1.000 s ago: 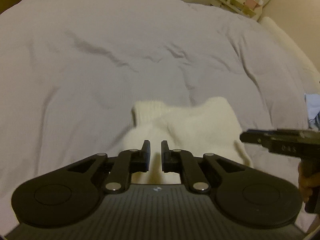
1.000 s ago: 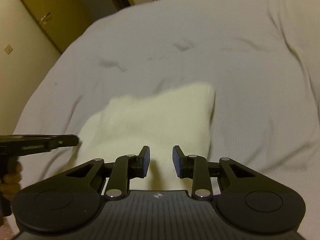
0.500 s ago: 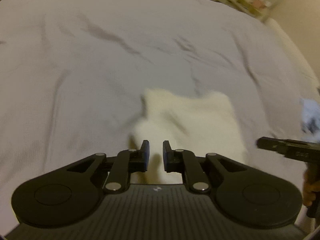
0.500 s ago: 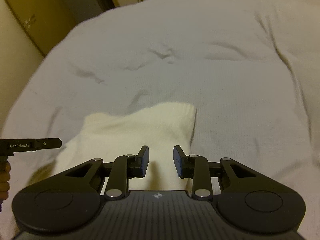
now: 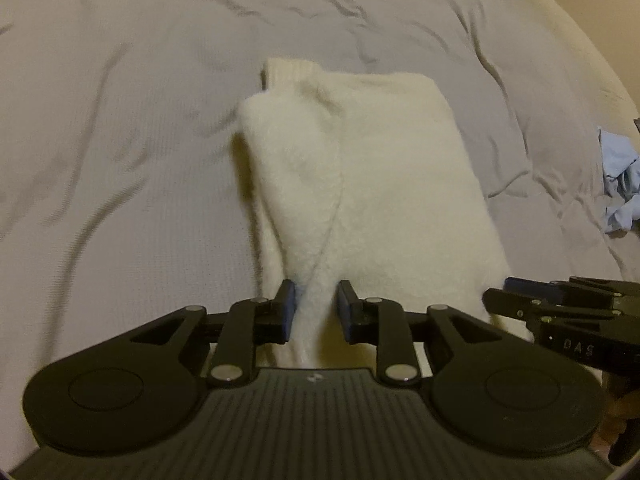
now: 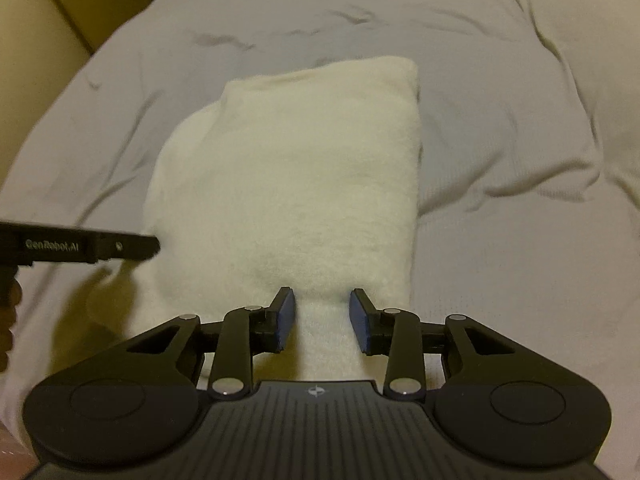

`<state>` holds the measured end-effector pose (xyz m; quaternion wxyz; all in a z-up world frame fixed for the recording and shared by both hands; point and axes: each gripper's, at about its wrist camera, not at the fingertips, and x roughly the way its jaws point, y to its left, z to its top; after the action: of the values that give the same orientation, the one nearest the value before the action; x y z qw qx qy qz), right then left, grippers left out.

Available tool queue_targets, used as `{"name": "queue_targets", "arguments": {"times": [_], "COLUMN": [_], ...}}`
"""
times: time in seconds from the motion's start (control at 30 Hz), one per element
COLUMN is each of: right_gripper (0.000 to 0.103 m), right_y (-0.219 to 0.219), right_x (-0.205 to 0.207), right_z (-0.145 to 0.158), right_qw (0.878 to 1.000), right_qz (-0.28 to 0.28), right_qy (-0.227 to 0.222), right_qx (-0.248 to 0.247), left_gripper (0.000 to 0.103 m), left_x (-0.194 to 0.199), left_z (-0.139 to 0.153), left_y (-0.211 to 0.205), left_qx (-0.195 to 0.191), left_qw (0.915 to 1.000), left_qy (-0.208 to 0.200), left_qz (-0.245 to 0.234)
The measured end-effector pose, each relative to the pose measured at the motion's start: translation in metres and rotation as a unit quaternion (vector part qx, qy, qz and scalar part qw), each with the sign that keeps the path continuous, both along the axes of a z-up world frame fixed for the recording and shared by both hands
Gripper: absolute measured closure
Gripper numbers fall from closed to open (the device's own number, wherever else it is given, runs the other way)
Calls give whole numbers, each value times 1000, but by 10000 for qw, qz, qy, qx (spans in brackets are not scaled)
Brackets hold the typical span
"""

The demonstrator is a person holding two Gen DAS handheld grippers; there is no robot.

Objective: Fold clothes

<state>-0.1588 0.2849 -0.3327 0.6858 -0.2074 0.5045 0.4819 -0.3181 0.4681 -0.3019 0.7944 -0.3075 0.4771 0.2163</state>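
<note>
A white fluffy sweater [image 5: 360, 184] lies folded into a long strip on the grey bedcover [image 5: 120, 160]. Its ribbed collar points away from me. My left gripper [image 5: 316, 308] holds the near left edge, its jaws shut on a bunched ridge of the fabric. My right gripper [image 6: 322, 314] is shut on the near right edge of the same sweater [image 6: 296, 168]. Each gripper shows at the side of the other's view: the right one [image 5: 560, 308] and the left one [image 6: 80, 246].
A crumpled light blue garment [image 5: 620, 184] lies on the bed at the right edge. A cream headboard or pillow [image 5: 580, 40] borders the far right. A yellowish wall and door [image 6: 48, 8] stand beyond the bed's left side.
Both grippers have dropped lower and moved forward onto the sweater's near edge and now grip it. The jaws now stand wider, with fabric between them. The sweater fills more of both views.
</note>
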Motion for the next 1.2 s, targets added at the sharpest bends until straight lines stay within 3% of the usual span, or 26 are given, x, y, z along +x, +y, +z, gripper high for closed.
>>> {"name": "queue_targets", "arguments": {"times": [0.13,0.2,0.23,0.37,0.47,0.6,0.87,1.2], "right_gripper": [62,36,30,24,13,13,13,13], "right_y": [-3,-14,-19,-29,-39,-55,-109,-163], "right_x": [-6,-16,-21,-34,-33,-31,-32,-29], "right_z": [35,56,65,86,107,136,177,198], "right_qw": [9992,9982,9976,9944,9930,9953,9985,9985], "right_qz": [-357,-534,-615,-811,-960,-887,-514,-45], "right_qy": [171,284,319,410,509,320,-110,-227], "right_qx": [-93,-56,-87,-535,-467,-216,170,492], "left_gripper": [87,82,79,67,60,59,44,36], "left_x": [-10,-16,-18,-27,-34,-41,-34,-45], "left_z": [56,82,92,125,144,162,190,202], "left_y": [-15,-23,-29,-51,-69,-95,-176,-243], "left_qx": [234,369,454,778,950,1101,1477,1727], "left_qw": [9996,9989,9980,9932,9901,9881,9837,9760], "left_qy": [163,297,430,861,978,923,746,727], "left_qz": [-62,-70,-36,134,335,541,710,1108]}}
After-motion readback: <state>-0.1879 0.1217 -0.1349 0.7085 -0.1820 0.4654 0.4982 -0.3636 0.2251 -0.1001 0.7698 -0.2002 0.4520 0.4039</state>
